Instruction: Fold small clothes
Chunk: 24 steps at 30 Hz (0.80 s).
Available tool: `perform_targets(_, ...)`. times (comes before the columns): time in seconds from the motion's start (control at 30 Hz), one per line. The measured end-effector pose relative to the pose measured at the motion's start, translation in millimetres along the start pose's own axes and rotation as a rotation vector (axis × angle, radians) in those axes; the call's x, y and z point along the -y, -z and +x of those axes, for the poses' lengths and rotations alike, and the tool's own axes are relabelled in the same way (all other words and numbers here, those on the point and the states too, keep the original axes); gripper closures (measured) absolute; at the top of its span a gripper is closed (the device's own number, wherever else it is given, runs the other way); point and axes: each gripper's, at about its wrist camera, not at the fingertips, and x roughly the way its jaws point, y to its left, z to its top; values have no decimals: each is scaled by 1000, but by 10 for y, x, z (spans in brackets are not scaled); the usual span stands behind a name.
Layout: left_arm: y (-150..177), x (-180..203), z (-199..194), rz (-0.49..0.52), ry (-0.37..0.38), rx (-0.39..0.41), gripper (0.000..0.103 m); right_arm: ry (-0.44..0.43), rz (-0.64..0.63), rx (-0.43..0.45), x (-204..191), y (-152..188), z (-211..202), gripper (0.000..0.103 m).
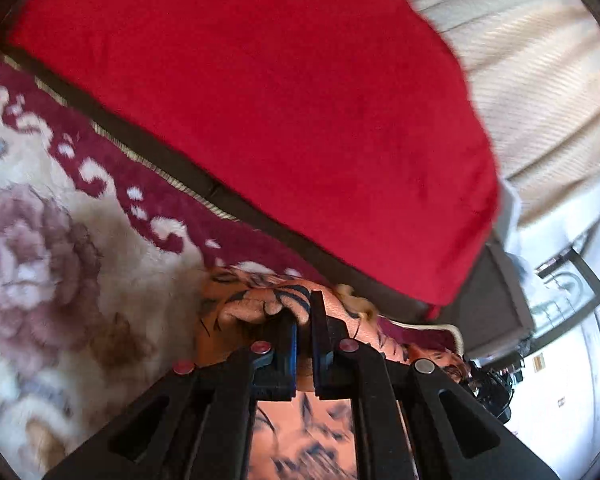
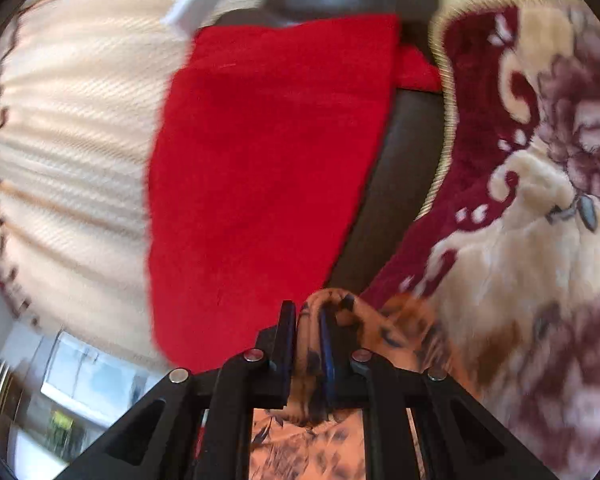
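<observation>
An orange garment with a dark leaf print (image 1: 256, 300) is pinched in my left gripper (image 1: 303, 312), whose jaws are shut on a bunched fold of it. It hangs down below the fingers. My right gripper (image 2: 305, 320) is shut on another fold of the same orange printed garment (image 2: 395, 328). Both grippers hold it lifted over a plush floral blanket (image 1: 60, 208) in cream and maroon, which also shows in the right wrist view (image 2: 539, 200). The rest of the garment is hidden under the grippers.
A red cloth (image 1: 280, 100) lies spread over a dark sofa edge (image 1: 204, 180), ahead of both grippers; it also shows in the right wrist view (image 2: 260, 168). A cream striped curtain (image 1: 539, 80) hangs behind. A bright window (image 2: 92, 376) is off to one side.
</observation>
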Motion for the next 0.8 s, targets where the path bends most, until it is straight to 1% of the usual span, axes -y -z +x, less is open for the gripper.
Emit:
perform_targets(0.03,-14,-118,137,-23,-12,-8,97,5,13,17,86,-17,115,90)
perform_targets(0.07,-10,-208,235,-36,-22,-13,97,3,29,26,190,-47,225,87)
perform_targets(0.13,-37,-342,390,-69,-62,-40,97,27,109,9,424,-111,410,87)
perform_targets(0.17,-64,-367,431,-86,-64,-56,96,36,152,-9,531,-155,481,87)
perform_targets(0.2,-79,-383,427,-98,-45,-56,96,31,179,-11,606,-187,512,87)
perform_targets(0.23,-90,-381,381,-102,-22,-37,96,31,177,5,629,-210,503,87)
perform_targets(0.3,-118,-344,245,-101,7,-5,95,61,121,30,553,-228,448,87)
perform_targets(0.37,-121,-312,91,-100,35,47,94,52,59,34,414,-227,372,87)
perform_targets(0.47,-86,-269,-113,-81,21,121,93,84,-48,32,186,-113,236,87)
perform_targets(0.5,-49,-242,-209,-70,16,157,90,101,-82,20,129,-59,188,87)
perform_targets(0.53,-36,-238,-285,-64,20,184,85,116,-106,3,95,-7,148,87)
perform_targets(0.57,-2,-232,-355,-59,27,214,66,126,-119,-9,64,46,114,87)
perform_targets(0.6,28,-239,-422,-60,8,253,26,136,-135,-19,20,125,58,87)
perform_targets(0.63,71,-262,-533,-74,-53,319,8,136,-152,-23,-14,170,6,87)
perform_targets(0.67,120,-281,-603,-88,-121,355,0,136,-176,-29,-45,228,-27,87)
perform_targets(0.7,145,-315,-616,-95,-170,350,0,143,-205,-40,-101,311,-92,87)
perform_targets(0.73,174,-358,-609,-110,-189,311,0,154,-238,-53,-140,410,-153,87)
perform_targets(0.8,298,-346,-662,-115,-166,268,0,171,-291,-85,-185,597,-199,87)
